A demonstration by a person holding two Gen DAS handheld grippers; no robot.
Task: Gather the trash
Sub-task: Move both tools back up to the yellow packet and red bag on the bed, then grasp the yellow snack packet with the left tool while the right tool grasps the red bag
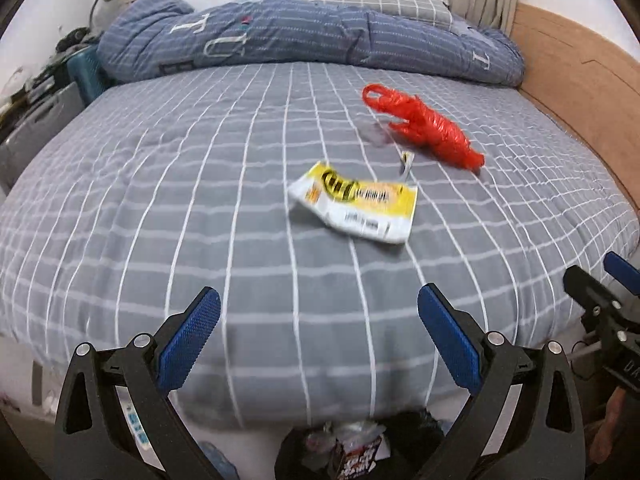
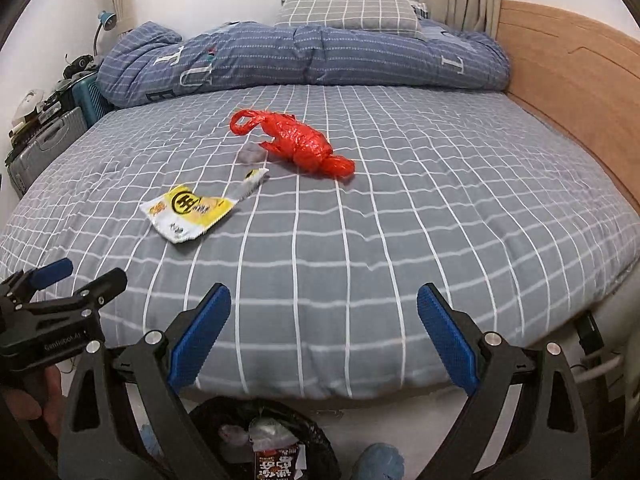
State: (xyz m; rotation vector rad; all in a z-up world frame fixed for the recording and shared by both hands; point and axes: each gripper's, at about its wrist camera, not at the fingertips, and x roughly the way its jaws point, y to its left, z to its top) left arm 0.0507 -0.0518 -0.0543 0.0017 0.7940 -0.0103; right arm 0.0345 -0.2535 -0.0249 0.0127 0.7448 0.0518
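— Trash first: where is it?
— Three pieces lie on the bed (image 2: 400,220), on the grey checked sheet. A crumpled red bag (image 2: 296,144) lies mid-bed. A flat yellow-and-white wrapper (image 2: 186,212) lies nearer the foot, and a small torn strip (image 2: 252,182) lies between the two, just off the wrapper's far corner.
— Any of them touching?
— Bag and wrapper are apart. Whether the strip touches the wrapper, I cannot tell.
— And the grippers?
— The left gripper (image 1: 318,344) is spread wide with nothing between its blue pads, hanging over the foot edge of the bed. The right gripper (image 2: 324,340) is just as wide and bare, beside it over the same edge.
— Below them?
— A bin (image 2: 264,440) with a black liner stands on the floor against the bed's foot, already holding wrappers.
— Farther back?
— A blue quilt (image 2: 304,60) is bunched across the far end, with a checked pillow (image 2: 348,14) behind it.
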